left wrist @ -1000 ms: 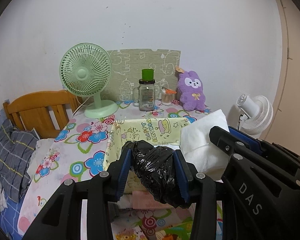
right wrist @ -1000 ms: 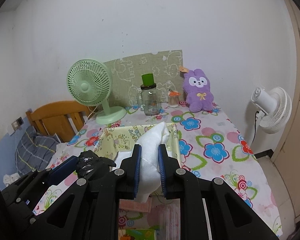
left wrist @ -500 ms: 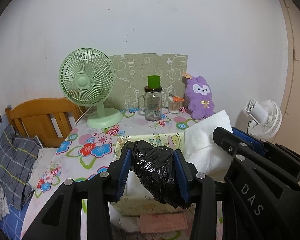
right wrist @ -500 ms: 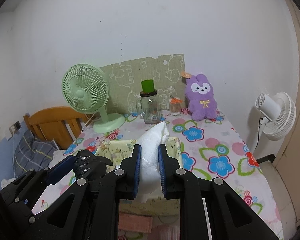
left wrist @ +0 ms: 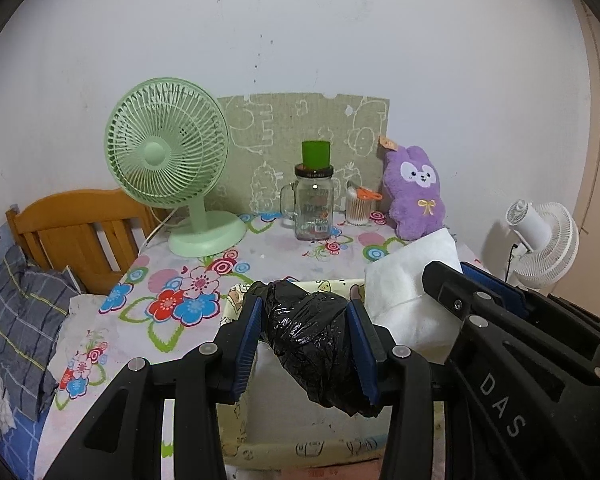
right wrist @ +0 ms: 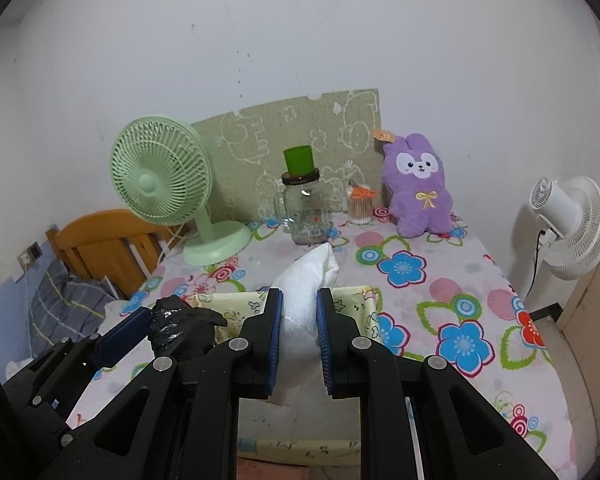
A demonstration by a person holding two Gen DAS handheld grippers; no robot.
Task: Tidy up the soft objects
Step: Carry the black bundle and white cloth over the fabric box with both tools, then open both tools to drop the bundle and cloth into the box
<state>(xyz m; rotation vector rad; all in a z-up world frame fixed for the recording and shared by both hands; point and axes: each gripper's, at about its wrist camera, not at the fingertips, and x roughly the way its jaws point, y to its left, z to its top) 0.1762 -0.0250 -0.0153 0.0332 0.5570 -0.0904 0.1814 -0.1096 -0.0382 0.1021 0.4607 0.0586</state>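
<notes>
My left gripper (left wrist: 306, 312) is shut on a crumpled black plastic bag (left wrist: 316, 344), which hangs over a pale yellow printed cloth box (left wrist: 300, 446). Just to its right, my right gripper (right wrist: 299, 300) is shut on a folded white cloth (right wrist: 308, 280) above the same yellow box (right wrist: 356, 300). In the right wrist view the left gripper (right wrist: 140, 320) with the black bag (right wrist: 180, 330) shows at the lower left. The white cloth (left wrist: 408, 300) and right gripper body appear at the right of the left wrist view. A purple plush bunny (right wrist: 418, 194) sits at the table's back.
On the flowered tablecloth (right wrist: 440, 292) stand a green desk fan (left wrist: 172, 168), a glass jar with a green cup on top (left wrist: 314, 200), and a small cotton-swab jar (left wrist: 358, 210). A wooden bed headboard (left wrist: 76, 224) and plaid bedding are at left; a white fan (right wrist: 568, 224) stands at right.
Both grippers have moved forward together over the yellow box, still holding their loads; the fan, jar and bunny appear nearer and the box sits lower in both views.
</notes>
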